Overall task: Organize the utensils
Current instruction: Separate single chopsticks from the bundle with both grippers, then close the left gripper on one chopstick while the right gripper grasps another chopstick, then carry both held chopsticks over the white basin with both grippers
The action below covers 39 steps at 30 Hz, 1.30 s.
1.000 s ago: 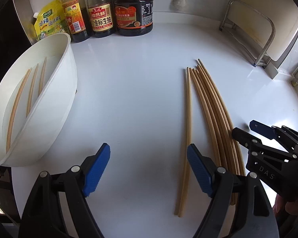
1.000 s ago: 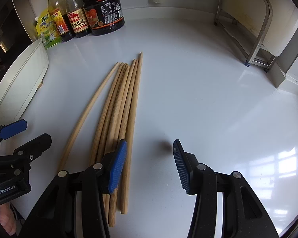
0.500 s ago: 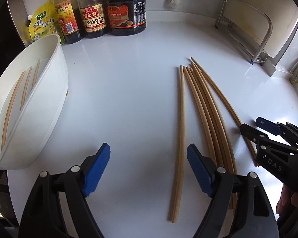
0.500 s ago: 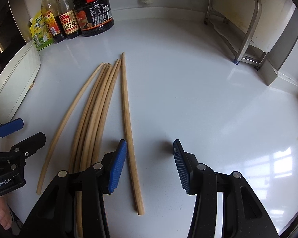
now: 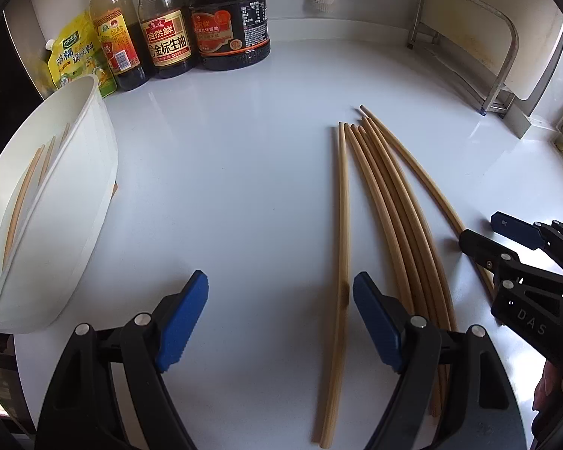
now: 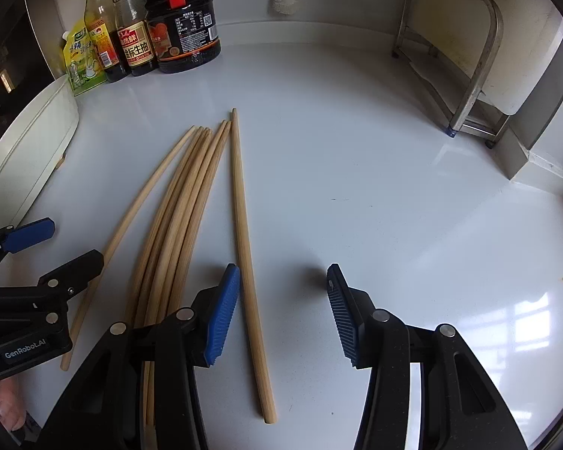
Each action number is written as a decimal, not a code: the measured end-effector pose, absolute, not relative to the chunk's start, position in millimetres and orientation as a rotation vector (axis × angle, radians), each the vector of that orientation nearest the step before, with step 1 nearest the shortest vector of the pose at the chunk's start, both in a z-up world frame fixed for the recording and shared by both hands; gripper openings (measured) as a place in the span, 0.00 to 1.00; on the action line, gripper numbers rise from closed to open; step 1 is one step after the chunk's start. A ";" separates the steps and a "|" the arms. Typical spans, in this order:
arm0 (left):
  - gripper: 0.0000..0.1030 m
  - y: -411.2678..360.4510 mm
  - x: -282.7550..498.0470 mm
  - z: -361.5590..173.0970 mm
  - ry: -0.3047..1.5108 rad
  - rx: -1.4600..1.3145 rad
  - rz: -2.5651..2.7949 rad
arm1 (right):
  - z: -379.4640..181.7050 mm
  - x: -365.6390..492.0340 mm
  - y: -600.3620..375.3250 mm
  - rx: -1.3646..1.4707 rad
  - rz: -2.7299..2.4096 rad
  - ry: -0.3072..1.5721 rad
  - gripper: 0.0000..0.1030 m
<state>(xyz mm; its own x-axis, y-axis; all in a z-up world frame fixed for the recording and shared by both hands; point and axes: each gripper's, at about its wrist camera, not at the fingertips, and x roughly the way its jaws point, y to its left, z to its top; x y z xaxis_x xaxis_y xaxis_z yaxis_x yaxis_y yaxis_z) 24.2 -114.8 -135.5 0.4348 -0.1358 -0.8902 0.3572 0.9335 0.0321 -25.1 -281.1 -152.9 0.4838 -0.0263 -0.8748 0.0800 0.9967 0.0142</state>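
Note:
Several long wooden chopsticks (image 5: pixel 390 217) lie in a bundle (image 6: pixel 180 206) on the white counter. One chopstick (image 5: pixel 339 225) lies apart on the bundle's left, between the jaws of my open left gripper (image 5: pixel 281 318), close to its right pad. Another chopstick (image 6: pixel 244 243) lies apart on the right, between the jaws of my open right gripper (image 6: pixel 283 307), next to its left pad. Neither gripper's pads press on anything. A white tub (image 5: pixel 67 206) stands at the left with a few chopsticks (image 5: pixel 22 195) inside.
Sauce bottles (image 5: pixel 206 26) and a yellow pouch (image 5: pixel 75 56) line the back wall. A metal rack (image 6: pixel 465 56) stands at the back right. Each gripper shows in the other's view: the right gripper (image 5: pixel 506 240), the left gripper (image 6: pixel 37 247). The tub (image 6: pixel 26 150) is at the counter's left edge.
The rightmost chopstick has parted from the bundle and now lies between the right jaws. The left one lies a little further from the bundle. Both jaw openings are unchanged.

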 end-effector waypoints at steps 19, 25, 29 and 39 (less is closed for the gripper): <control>0.07 -124.4 26.5 -135.6 1.112 0.198 -0.386 | -146.6 -20.4 -266.7 0.045 0.000 1.074 0.06; 0.07 -117.0 28.3 -117.7 1.106 0.173 -0.408 | -130.1 -25.7 -266.0 0.098 -0.011 1.062 0.06; 0.07 -106.1 30.2 -91.0 1.067 0.162 -0.427 | -106.9 -28.0 -259.6 0.120 -0.015 1.031 0.06; 0.07 -27.3 53.4 -15.2 0.953 0.107 -0.367 | -35.1 -1.9 -207.1 0.154 0.066 0.906 0.06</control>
